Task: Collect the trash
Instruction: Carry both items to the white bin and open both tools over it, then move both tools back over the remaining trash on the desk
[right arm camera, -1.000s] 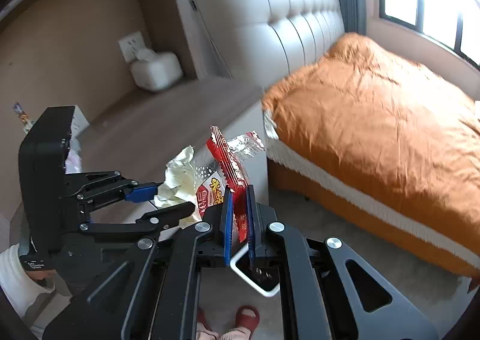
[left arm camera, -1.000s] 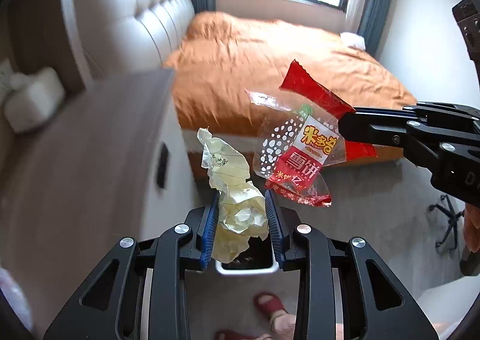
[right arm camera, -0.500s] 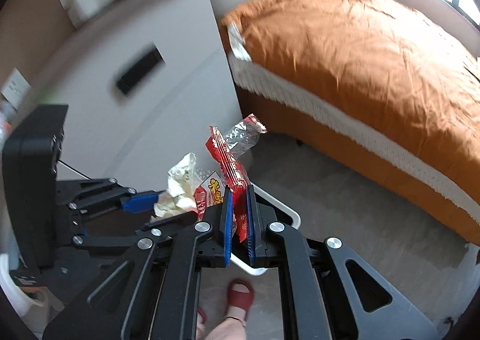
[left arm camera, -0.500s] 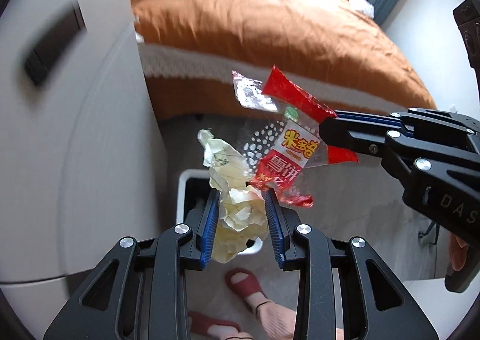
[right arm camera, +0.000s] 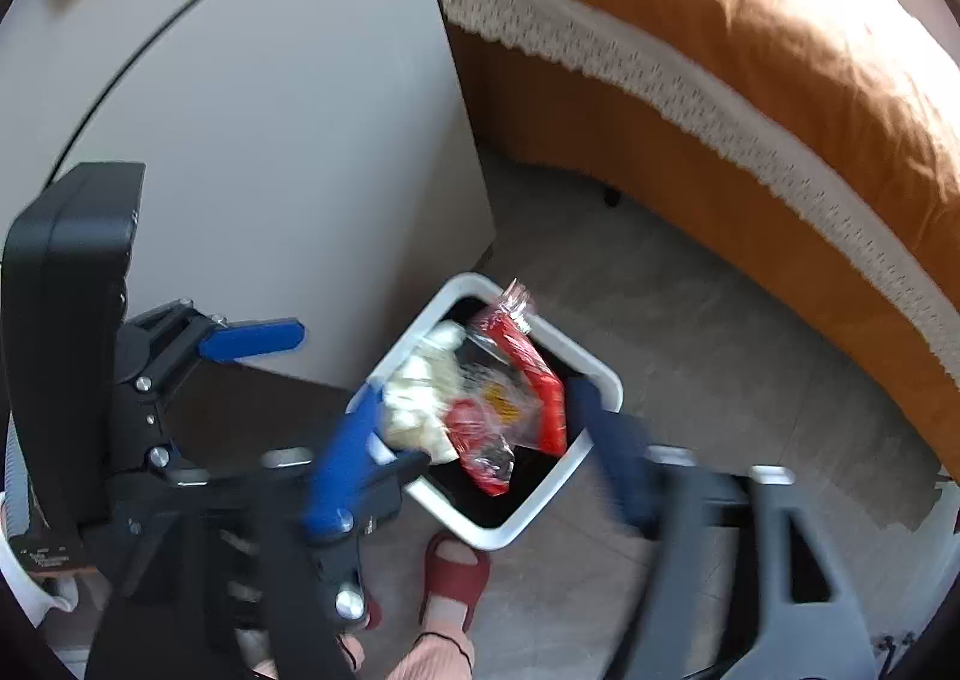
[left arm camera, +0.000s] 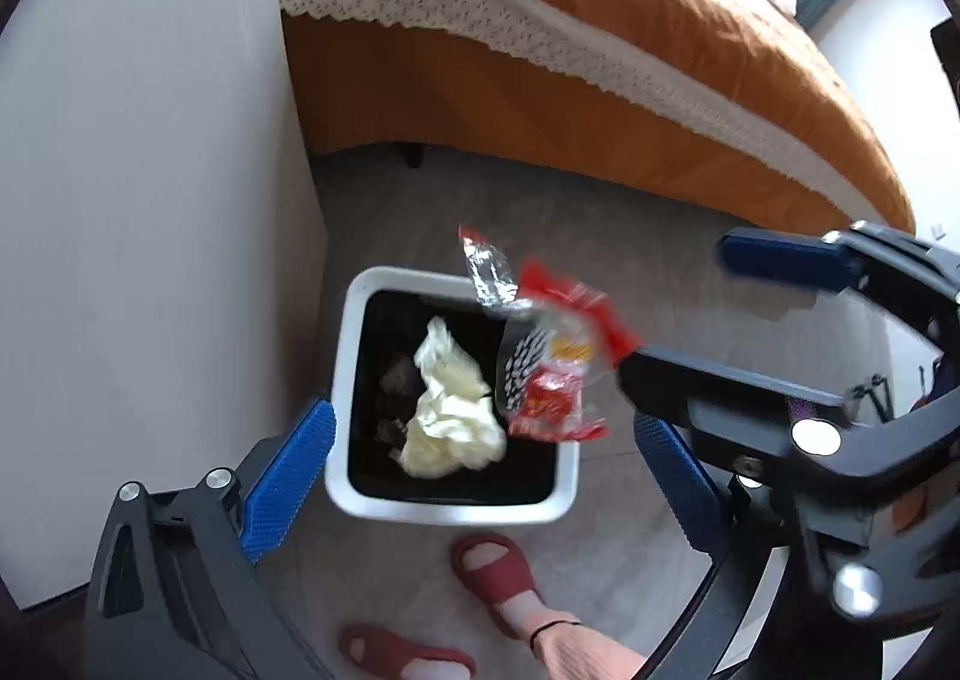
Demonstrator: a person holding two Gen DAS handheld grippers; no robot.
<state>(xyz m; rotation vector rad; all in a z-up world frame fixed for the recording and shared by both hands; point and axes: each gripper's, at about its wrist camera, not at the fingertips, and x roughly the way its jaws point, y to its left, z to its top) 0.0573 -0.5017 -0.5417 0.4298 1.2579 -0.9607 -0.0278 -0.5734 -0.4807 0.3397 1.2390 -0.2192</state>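
Observation:
A white-rimmed square trash bin (left arm camera: 348, 380) with a black liner stands on the floor below both grippers; it also shows in the right wrist view (right arm camera: 606, 380). A crumpled pale yellow paper (left arm camera: 447, 410) (right arm camera: 420, 398) and a red and clear snack wrapper (left arm camera: 552, 374) (right arm camera: 510, 404) are loose over the bin opening, held by nothing. My left gripper (left arm camera: 480, 470) is open wide above the bin. My right gripper (right arm camera: 474, 440) is open wide too; it shows from the side in the left wrist view (left arm camera: 702, 308).
A white cabinet side (left arm camera: 150, 170) stands left of the bin. A bed with an orange cover (left arm camera: 600, 50) and a lace edge lies behind. The person's feet in red slippers (left arm camera: 495, 566) are on the grey floor just in front of the bin.
Both grippers tilted down over the bin and opened. The yellow paper and the snack wrapper left the jaws and are dropping into the bin.

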